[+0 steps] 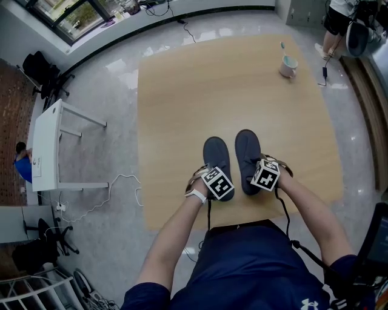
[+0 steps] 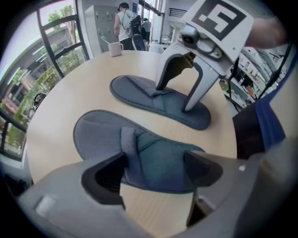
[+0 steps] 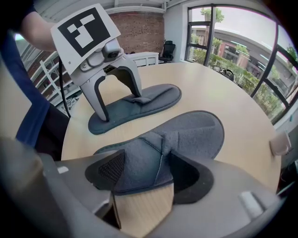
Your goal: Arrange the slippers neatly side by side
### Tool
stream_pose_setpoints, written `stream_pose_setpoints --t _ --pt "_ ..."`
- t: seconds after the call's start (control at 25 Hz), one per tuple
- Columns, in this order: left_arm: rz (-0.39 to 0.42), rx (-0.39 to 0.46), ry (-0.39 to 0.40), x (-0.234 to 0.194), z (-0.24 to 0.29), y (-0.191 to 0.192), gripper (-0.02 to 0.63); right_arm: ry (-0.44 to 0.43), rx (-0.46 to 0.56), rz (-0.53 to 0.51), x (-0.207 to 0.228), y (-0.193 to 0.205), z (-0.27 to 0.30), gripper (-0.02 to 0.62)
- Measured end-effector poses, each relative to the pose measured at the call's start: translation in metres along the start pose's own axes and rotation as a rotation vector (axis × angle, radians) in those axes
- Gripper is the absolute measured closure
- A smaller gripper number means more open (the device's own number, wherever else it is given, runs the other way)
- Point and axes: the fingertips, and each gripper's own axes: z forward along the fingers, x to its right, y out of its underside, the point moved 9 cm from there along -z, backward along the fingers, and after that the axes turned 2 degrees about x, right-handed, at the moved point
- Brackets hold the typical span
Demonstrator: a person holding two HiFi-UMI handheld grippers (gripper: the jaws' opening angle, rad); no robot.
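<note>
Two dark blue-grey slippers lie side by side near the front edge of the wooden table (image 1: 182, 91), toes pointing away from me. My left gripper (image 1: 217, 181) is over the heel half of the left slipper (image 1: 216, 154). In the left gripper view that slipper (image 2: 139, 153) lies between the wide-apart jaws of the gripper (image 2: 153, 169). My right gripper (image 1: 264, 174) stands the same way over the right slipper (image 1: 247, 148). In the right gripper view this slipper (image 3: 181, 139) runs between the spread jaws of the gripper (image 3: 146, 174). Both grippers are open, fingertips down on the slippers.
A white mug (image 1: 288, 65) with something standing in it sits at the table's far right. A white desk (image 1: 48, 145) and a cable (image 1: 115, 187) are on the floor to the left. A person (image 1: 336, 18) stands beyond the far right corner.
</note>
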Motion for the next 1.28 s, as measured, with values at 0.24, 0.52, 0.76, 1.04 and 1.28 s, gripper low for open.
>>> stream_pose_setpoints --t 0.24,0.52,0.76,1.04,1.28 --pt "-0.009 0.022 -0.007 0.013 0.004 0.000 0.195 0.017 0.018 0.036 -0.019 -0.002 0.005 0.279" --pt "0.016 0.023 0.001 0.023 0.004 0.001 0.195 0.016 0.019 0.043 -0.033 -0.004 0.006 0.279" --pt "0.036 0.015 0.005 0.027 0.005 0.002 0.195 0.022 0.019 0.054 -0.039 -0.003 0.007 0.279" --pt "0.036 0.018 0.006 0.026 0.006 0.003 0.195 0.017 0.022 0.051 -0.039 -0.002 0.007 0.279" --pt "0.036 0.034 0.002 0.026 0.006 0.005 0.195 0.016 0.029 0.049 -0.039 -0.003 0.009 0.279"
